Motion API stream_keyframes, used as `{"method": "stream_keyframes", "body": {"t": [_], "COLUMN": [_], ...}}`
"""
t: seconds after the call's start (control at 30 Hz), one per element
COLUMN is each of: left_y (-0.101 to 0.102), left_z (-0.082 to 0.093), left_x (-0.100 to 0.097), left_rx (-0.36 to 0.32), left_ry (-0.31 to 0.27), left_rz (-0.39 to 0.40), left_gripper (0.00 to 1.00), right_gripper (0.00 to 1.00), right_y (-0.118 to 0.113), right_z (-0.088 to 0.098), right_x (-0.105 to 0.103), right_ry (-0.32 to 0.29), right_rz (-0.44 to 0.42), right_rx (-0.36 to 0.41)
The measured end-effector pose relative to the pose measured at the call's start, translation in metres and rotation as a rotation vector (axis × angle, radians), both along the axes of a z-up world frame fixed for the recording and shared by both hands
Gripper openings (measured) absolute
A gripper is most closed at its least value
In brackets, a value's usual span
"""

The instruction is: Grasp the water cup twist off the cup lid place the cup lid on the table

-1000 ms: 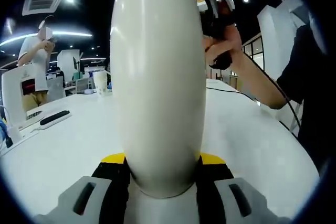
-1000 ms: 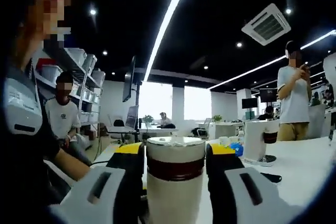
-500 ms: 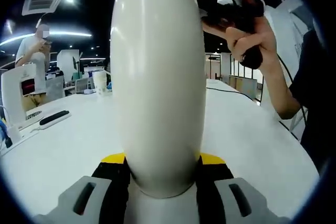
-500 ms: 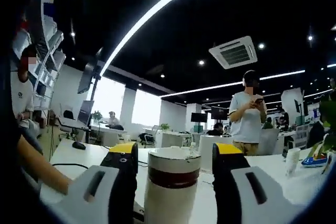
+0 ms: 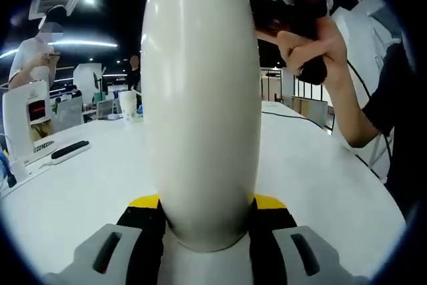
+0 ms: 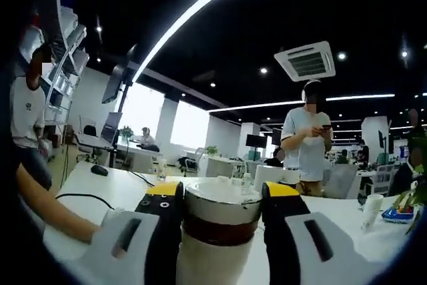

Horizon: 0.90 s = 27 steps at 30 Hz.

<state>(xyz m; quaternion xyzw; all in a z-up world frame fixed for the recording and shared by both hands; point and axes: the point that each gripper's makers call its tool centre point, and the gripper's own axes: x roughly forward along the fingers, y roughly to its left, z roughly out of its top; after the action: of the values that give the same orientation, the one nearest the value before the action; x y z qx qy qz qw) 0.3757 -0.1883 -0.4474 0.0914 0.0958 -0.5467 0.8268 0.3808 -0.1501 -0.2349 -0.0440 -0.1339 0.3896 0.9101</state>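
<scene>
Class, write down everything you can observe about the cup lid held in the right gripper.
The cup lid is a round cap, cream-white on its sides, with a dark reddish-brown band around it and a pale, glossy top that has small raised bumps. It looks like plastic. It stands upright between the right gripper's yellow-tipped jaws, which press on both its sides, above the white table.

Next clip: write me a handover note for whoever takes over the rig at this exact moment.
Left gripper: shut on the white water cup's body, held above the white table.
Right gripper: jaws on either side of the cup lid, a white cap with a dark red band, at the cup's top; the person's hand holds that gripper.
Done: cup grasped, lid gripped.
Unclear: whether the lid is unscrewed.
Left: finish the twist, set the lid on the table.
</scene>
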Motion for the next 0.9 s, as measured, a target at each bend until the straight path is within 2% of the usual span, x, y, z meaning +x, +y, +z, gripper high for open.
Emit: {"method": "stream_keyframes", "body": {"t": [0.17, 0.23, 0.33, 0.4, 0.57, 0.6, 0.73, 0.83, 0.9], "left_y": [0.001, 0.002, 0.002, 0.002, 0.002, 0.002, 0.002, 0.002, 0.002], "left_z": [0.0, -0.001, -0.001, -0.001, -0.001, -0.001, -0.001, -0.001, 0.0], "left_x": [-0.001, 0.0, 0.001, 0.001, 0.001, 0.001, 0.001, 0.001, 0.001], "left_rx": [0.002, 0.001, 0.001, 0.001, 0.001, 0.001, 0.002, 0.002, 0.002], "left_ry": [0.0, 0.0, 0.002, 0.002, 0.003, 0.003, 0.002, 0.001, 0.0], "left_rz": [0.006, 0.011, 0.011, 0.011, 0.012, 0.012, 0.01, 0.009, 0.009], "left_gripper": [0.5, 0.5, 0.5, 0.5, 0.5, 0.5, 0.5, 0.5, 0.5], "right_gripper": [0.49, 0.49, 0.49, 0.49, 0.49, 0.49, 0.49, 0.49, 0.53], "right_y": [0.005, 0.01, 0.012, 0.012, 0.011, 0.012, 0.009, 0.006, 0.005], "right_z": [0.0, 0.0, -0.001, -0.001, 0.0, 0.0, -0.001, -0.003, -0.001], "right_x": [-0.006, -0.008, -0.009, -0.011, -0.015, -0.015, -0.016, -0.016, -0.018], "right_ry": [-0.031, -0.031, 0.014, 0.022, 0.015, 0.022, 0.038, 0.039, 0.026], "right_rz": [0.106, 0.198, 0.321, 0.411, 0.572, 0.595, 0.592, 0.535, 0.495], "right_rx": [-0.026, -0.03, -0.027, -0.028, -0.016, 0.006, 0.003, -0.027, -0.023]}}
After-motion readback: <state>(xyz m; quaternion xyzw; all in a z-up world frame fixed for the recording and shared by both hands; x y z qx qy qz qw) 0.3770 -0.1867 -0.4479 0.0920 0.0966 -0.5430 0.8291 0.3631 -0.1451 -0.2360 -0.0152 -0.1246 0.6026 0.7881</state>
